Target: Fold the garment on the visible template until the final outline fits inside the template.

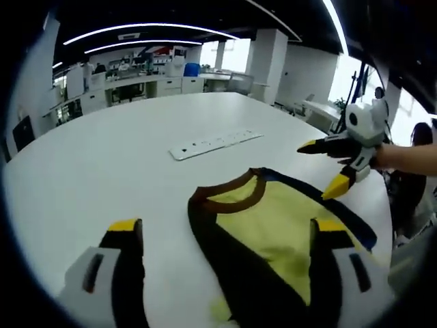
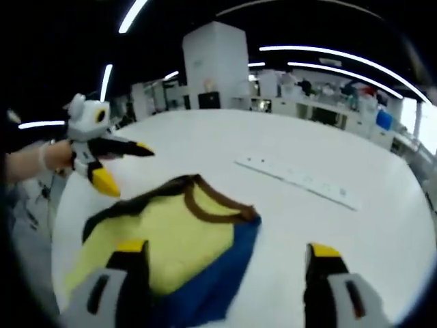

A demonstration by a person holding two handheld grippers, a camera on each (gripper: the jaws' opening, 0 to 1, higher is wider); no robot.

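Office, white table [image 1: 102,164]: yellow garment [image 1: 273,232] partly folded at 6 o'clock; left gripper [image 1: 225,236] and right gripper [image 2: 225,256] open, empty. Next, probably grab an edge.

No legible text, label, brand, number or sign appears in either view; the shirt [image 1: 273,239] and the white strip [image 1: 215,144] beyond the jaws bear no readable markings.
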